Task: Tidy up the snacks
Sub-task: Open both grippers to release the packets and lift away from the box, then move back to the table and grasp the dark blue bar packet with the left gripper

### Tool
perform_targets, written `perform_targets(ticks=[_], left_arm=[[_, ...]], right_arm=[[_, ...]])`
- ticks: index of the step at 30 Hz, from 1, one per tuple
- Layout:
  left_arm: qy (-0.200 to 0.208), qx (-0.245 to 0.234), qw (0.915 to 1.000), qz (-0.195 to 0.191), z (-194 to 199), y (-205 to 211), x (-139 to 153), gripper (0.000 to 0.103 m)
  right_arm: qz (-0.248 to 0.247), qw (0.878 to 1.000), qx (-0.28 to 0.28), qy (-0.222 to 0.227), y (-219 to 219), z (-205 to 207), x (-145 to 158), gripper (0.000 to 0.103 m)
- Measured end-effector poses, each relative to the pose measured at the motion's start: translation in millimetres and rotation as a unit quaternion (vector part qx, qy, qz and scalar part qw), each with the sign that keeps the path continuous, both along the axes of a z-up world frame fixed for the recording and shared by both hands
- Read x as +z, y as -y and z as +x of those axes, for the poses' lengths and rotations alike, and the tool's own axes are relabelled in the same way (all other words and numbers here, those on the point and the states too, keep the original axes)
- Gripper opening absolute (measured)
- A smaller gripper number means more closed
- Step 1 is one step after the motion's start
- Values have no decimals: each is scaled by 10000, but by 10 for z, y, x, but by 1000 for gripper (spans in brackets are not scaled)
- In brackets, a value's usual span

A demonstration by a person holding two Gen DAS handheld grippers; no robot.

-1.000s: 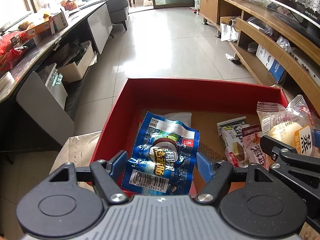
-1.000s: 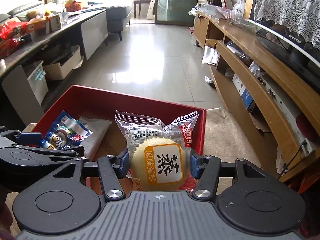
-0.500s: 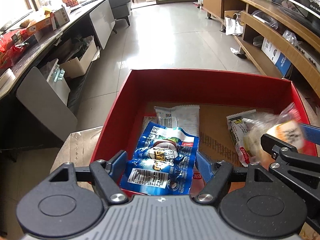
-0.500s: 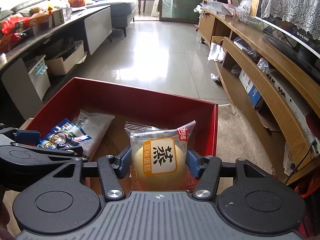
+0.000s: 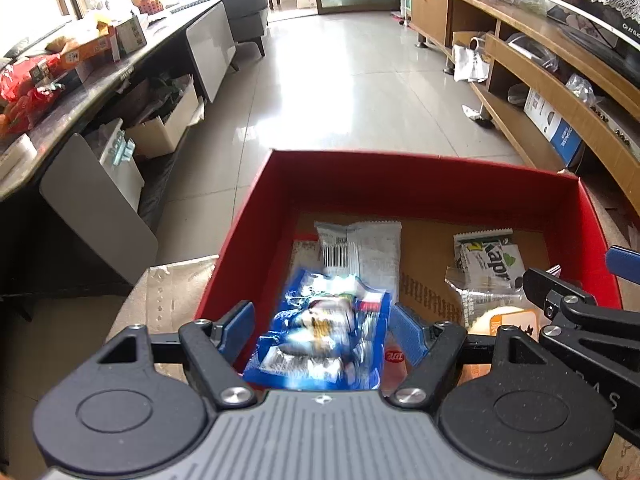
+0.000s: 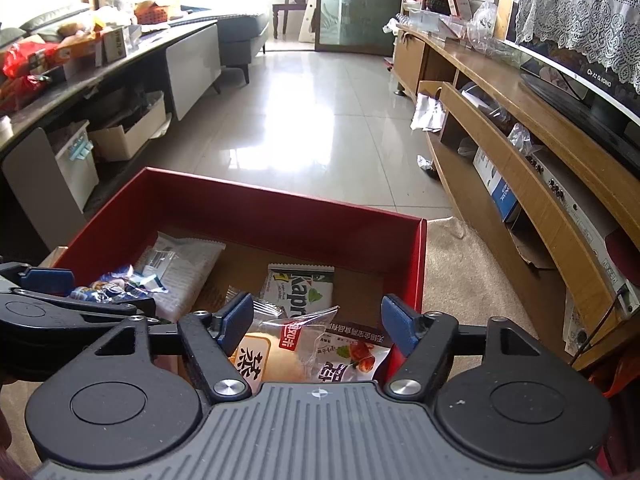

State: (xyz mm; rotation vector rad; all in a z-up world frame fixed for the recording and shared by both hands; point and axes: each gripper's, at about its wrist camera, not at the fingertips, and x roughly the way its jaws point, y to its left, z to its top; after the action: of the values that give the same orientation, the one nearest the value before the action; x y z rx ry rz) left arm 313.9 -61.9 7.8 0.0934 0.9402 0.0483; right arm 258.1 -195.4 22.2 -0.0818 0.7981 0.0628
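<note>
Inside red box — white packet | Kapro packet

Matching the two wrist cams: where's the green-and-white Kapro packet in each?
Left wrist: Kapro packet lies right of centre on the box floor, above the right gripper.
Right wrist: Kapro packet lies at centre, just beyond the fingers.
Shared landmark: red box far wall.

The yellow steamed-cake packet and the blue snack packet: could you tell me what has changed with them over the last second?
The right gripper, jaws opening, has released the yellow steamed-cake packet into the red cardboard box. The blue snack packet has dropped between the left gripper's open jaws. Other packets stayed put.
</note>
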Motion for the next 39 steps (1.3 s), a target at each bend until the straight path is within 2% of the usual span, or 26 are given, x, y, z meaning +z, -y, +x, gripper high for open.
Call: perform_targets(ticks=[7,24,33,39], left_arm=[[93,-40,9999,-72,-37,22,78,71],[159,-177,9989,-398,-339,9,280,71],[78,-409,9979,-487,-541,32,289,71],[-159,-651,9962,-553,-726,80,199,71]], right_arm=[[32,9999,-69,69,46,-19,54,80],[-404,9989,-81,224,26,-289,324,83],[-544,9984,-52,125,61,-479,360,85],[-589,9982,-68,-125,143,-624,257,85]])
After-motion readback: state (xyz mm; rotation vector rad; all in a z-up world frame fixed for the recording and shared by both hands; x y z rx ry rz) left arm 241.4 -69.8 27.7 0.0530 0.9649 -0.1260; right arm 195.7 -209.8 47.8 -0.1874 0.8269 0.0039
